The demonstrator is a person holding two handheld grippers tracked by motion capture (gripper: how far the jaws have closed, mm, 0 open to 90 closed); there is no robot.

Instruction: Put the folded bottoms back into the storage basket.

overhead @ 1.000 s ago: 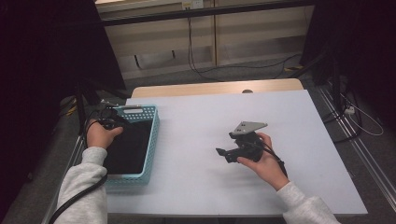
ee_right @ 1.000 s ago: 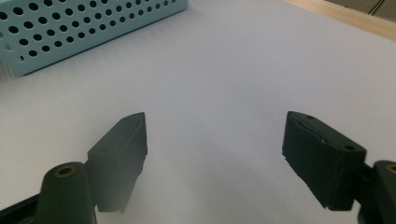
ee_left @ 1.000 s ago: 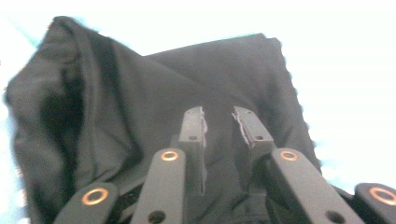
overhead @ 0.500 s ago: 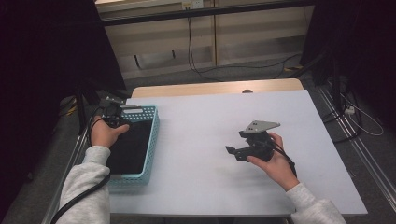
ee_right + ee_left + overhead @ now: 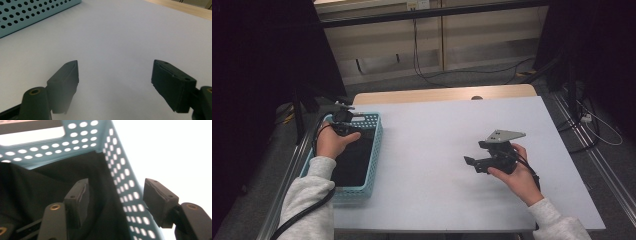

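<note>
Left gripper (image 5: 115, 200), fingers just spreading with nothing pinched, straddles the teal basket's (image 5: 125, 182) wall above black cloth (image 5: 37, 187); right gripper (image 5: 115, 82) spread over bare surface (image 5: 120, 37).

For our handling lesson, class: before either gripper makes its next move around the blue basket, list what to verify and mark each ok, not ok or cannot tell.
1. Left gripper jaws free of the dark cloth: ok; they have just been opening and stand apart, astride the basket wall, pinching nothing.
2. Cloth fully inside the basket: ok as far as seen; it lies dark within the walls.
3. Right gripper empty: ok; jaws open over bare table.
4. Right gripper clear of the basket: ok; it is well apart.
5. Anything else under the cloth: cannot tell.
</note>
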